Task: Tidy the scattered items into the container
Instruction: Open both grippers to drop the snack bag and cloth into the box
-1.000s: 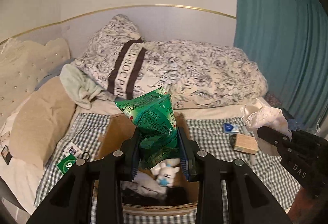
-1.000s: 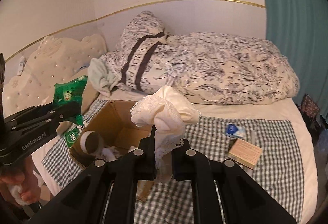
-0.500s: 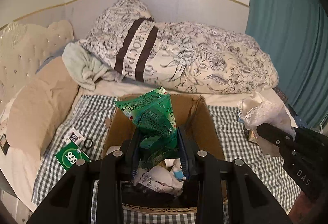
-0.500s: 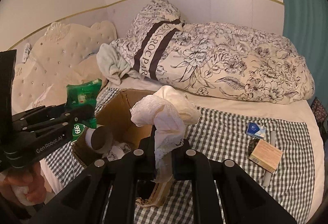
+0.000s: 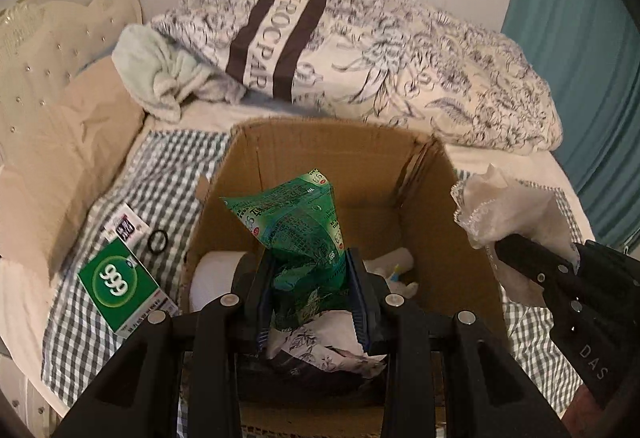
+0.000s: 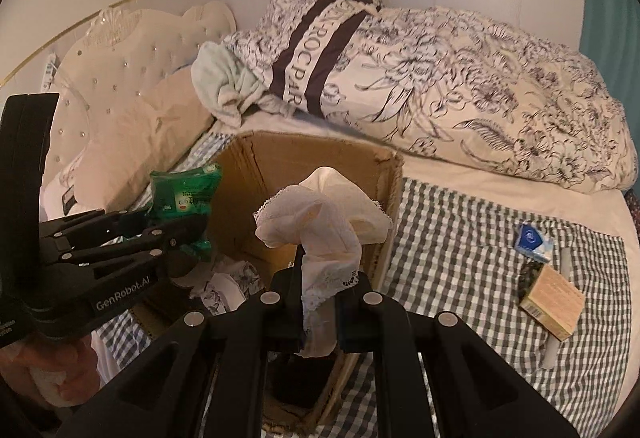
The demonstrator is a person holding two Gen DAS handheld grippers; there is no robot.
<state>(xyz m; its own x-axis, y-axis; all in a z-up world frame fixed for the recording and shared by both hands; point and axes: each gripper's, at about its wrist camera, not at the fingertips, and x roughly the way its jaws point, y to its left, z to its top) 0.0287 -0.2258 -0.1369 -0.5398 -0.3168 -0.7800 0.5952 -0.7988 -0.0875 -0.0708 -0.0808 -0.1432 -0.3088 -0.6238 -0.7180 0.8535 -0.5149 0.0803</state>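
The left gripper [image 5: 310,292] was clamped on a crumpled green packet [image 5: 298,222], its blue-lined fingers [image 5: 357,298] pressing the packet's lower part from both sides. The packet stood up between them, over the open top of a cardboard box [image 5: 332,153] that sat on a gingham cloth [image 5: 168,165] spread on the bed. In the right wrist view the same gripper [image 6: 180,234] came in from the left edge with the packet [image 6: 186,191] just over the box's [image 6: 256,165] left wall.

The right gripper [image 6: 318,290] was pinched tight on a cream lace-trimmed cloth [image 6: 324,215], which bunched up above its fingers and hung over the near right part of the box. From the left wrist view that gripper [image 5: 520,256] reached in from the right, the lace cloth [image 5: 508,209] beside the box's right wall.

Inside the box lay a white roll [image 5: 212,274], a floral-printed fabric [image 5: 320,350] and something dark beneath it.

On the gingham to the left of the box lay a green "999" carton [image 5: 120,288], a black ring [image 5: 158,240] and a small card [image 5: 126,228]. To the right, well apart from the box, lay a tan box [image 6: 554,296] and a blue-and-white packet [image 6: 532,240]. A floral duvet [image 6: 460,89] was heaped on the far side.
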